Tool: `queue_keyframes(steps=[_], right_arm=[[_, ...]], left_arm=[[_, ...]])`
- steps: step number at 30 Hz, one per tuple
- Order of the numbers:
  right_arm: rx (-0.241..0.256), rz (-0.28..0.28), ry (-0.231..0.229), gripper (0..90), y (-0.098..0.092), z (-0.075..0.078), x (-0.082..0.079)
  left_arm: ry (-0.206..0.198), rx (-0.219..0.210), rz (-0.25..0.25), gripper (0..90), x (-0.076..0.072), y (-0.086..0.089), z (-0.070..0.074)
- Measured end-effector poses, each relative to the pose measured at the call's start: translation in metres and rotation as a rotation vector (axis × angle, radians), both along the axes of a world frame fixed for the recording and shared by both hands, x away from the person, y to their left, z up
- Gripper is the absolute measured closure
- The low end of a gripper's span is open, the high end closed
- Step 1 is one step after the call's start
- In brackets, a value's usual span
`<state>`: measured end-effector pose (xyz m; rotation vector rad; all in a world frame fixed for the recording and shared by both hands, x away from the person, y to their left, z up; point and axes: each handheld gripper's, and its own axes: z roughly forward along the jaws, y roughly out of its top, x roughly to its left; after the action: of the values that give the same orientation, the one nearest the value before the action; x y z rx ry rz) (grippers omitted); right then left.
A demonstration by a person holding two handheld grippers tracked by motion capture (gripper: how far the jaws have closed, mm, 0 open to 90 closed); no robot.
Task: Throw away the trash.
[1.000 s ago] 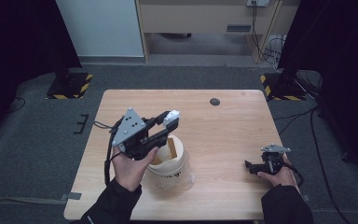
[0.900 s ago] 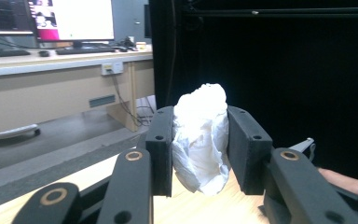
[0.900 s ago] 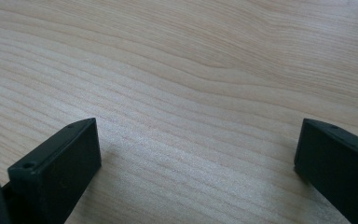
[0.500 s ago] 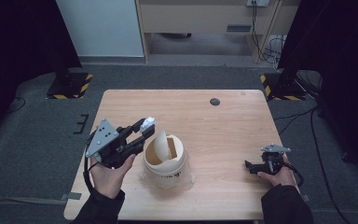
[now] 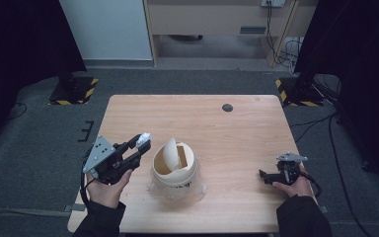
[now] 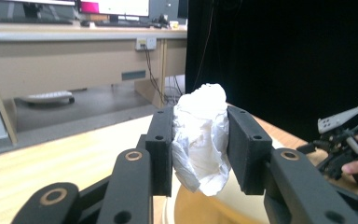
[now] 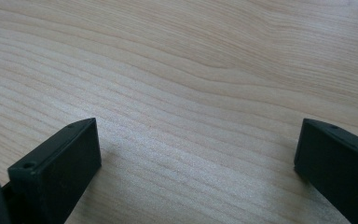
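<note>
We note the left gripper raised above the light wooden table, just left of a small cream-coloured round bin with a swing lid; in the left gripper view its jaws are clamped on a crumpled wad of white tissue paper, which bulges above and below the black pads. From the high view we see the wad as a small white lump at the gripper's tip, close to the bin's rim but apart from it. The bin stands near the front middle of the table on a thin clear plastic sheet; its pale flap is tilted up on edge, showing the tan inside. In the left gripper view the bin's curved cream edge sits low, just beneath the held wad. The right gripper lies low at the table's right front, held in the person's right hand, well apart from the bin. In the right gripper view we record its two black jaws spread wide, with bare wood grain between them and nothing gripped. A small dark round disc sits in the far part of the tabletop.
</note>
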<state>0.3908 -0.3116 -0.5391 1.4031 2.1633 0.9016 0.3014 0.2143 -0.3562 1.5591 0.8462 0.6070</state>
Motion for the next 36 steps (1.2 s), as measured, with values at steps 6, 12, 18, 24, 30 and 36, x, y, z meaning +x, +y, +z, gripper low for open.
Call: queue_keyframes(steps=[6,12,18,24,30,36], right_arm=[[-0.001,0.000,0.000,0.8,0.000,0.000,0.000],[0.000,0.000,0.000,0.8,0.000,0.000,0.000],[0.000,0.001,0.000,0.8,0.000,0.000,0.000],[-0.001,0.003,-0.001,0.8,0.000,0.000,0.000],[-0.001,0.005,-0.001,0.8,0.000,0.000,0.000],[-0.001,0.005,-0.001,0.8,0.000,0.000,0.000]], left_arm=[[0.029,0.004,0.017,63.3,0.003,0.008,-0.014],[0.075,0.026,0.015,63.1,0.011,0.008,-0.035],[0.107,0.054,-0.014,63.1,0.013,0.003,-0.047],[0.121,0.060,-0.048,63.0,0.015,-0.003,-0.052],[0.140,0.061,-0.074,62.9,0.016,-0.006,-0.057],[0.166,0.075,-0.090,62.8,0.019,-0.011,-0.064]])
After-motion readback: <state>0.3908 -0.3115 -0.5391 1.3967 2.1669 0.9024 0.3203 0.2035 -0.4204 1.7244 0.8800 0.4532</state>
